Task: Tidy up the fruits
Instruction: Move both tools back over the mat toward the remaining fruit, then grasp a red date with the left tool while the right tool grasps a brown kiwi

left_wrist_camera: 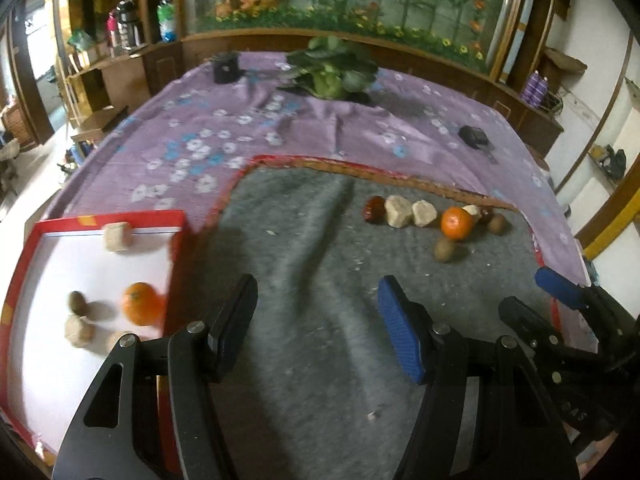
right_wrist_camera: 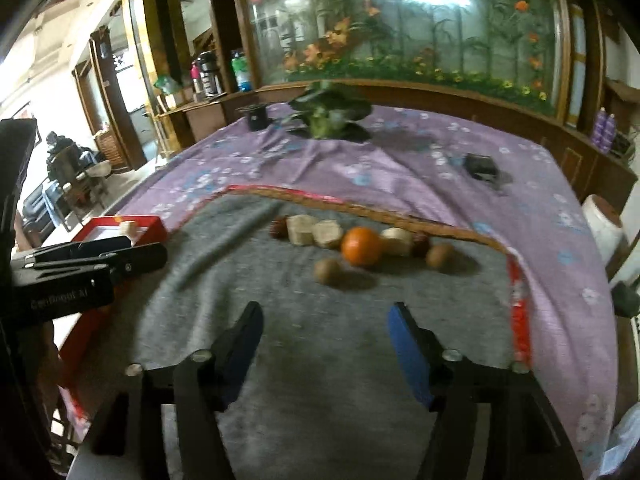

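Risk, largest first: the grey blanket (right_wrist_camera: 320, 340) is soft and rucked into a ridge, so if you come down on the orange (right_wrist_camera: 361, 246) off-centre it will likely roll into the row touching it. Your right gripper (right_wrist_camera: 326, 354) hangs above the blanket, jaws spread, nothing between them; the pile lies well ahead of it.

Next: the pale chunks (right_wrist_camera: 314, 232) sit pressed against one another and against a dark red fruit (right_wrist_camera: 279, 227); a wide-open approach there may catch two at once.

Smaller: the brown kiwi (right_wrist_camera: 328, 271) stands apart in front and looks easiest to nudge away.

Your left gripper (left_wrist_camera: 318, 326) is also spread and empty, beside the red tray (left_wrist_camera: 108, 222).

Tray contents: one orange (left_wrist_camera: 141, 304), one kiwi (left_wrist_camera: 77, 303), one pale chunk (left_wrist_camera: 117, 236) near the far wall and another (left_wrist_camera: 79, 332) at the near side. Another item is partly hidden behind the gripper.
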`<state>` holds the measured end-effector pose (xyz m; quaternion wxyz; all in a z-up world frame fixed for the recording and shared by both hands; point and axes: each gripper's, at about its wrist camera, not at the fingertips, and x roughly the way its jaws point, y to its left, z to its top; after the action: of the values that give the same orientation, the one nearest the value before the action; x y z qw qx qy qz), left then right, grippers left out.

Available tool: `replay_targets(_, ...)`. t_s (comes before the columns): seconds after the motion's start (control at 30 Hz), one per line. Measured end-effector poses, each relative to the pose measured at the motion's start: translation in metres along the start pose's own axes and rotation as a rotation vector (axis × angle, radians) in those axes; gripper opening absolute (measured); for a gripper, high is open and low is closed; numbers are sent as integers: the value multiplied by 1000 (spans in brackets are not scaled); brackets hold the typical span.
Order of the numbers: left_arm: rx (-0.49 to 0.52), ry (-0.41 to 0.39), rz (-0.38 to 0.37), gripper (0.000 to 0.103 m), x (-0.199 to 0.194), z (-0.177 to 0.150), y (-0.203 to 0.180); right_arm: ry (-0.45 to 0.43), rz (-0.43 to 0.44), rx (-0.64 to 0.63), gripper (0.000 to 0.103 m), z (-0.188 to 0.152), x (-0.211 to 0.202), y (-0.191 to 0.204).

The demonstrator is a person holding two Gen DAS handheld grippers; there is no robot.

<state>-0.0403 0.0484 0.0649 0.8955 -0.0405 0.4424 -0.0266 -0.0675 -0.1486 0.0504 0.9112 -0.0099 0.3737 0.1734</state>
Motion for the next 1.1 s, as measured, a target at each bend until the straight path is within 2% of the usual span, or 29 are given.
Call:
replay_targets(0.3,12,59,-22,63,29,21,-16,13,61,80,67,-7,5,-33)
replay_targets(0.6,172,170,-8,63,77,47,-36,24,103,97,67,-6,11,-39)
replay_targets(0.77,278,211,39,63,103,57,-40,31,121,109,67,-4,14,-42)
replay_targets(1.03,412,177,-15,62,112,70,-48,40,135,138,68,-3,20,-50)
replay_targets(1.1,450,182,-29,57,112,70,-49,48,144,145,68,-4,22,-51)
